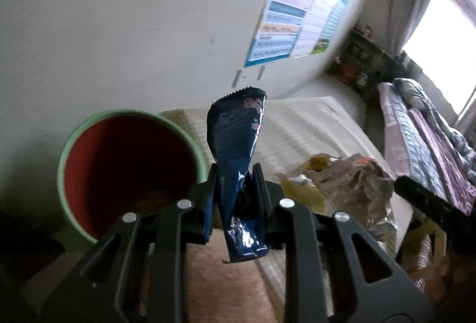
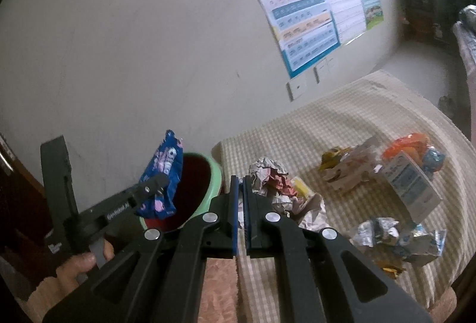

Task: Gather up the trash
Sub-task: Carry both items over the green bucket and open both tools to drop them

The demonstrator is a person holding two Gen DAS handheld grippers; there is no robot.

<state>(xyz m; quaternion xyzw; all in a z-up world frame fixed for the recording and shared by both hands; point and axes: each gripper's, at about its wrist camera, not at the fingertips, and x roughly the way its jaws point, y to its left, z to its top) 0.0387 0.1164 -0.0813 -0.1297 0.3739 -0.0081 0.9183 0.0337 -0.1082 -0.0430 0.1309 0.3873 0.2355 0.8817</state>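
Blue wrapper pinched upright in left hand-held gripper, just right of the green bin, prob. for dropping in. Right hand-held gripper pressed together, empty, w/ trash pile beyond it.

Left gripper angled downward, jaws clamped on a wrapper, fingers of the hand wrapped around its handle. Right gripper also tilted downward, jaws pressed together with nothing between.
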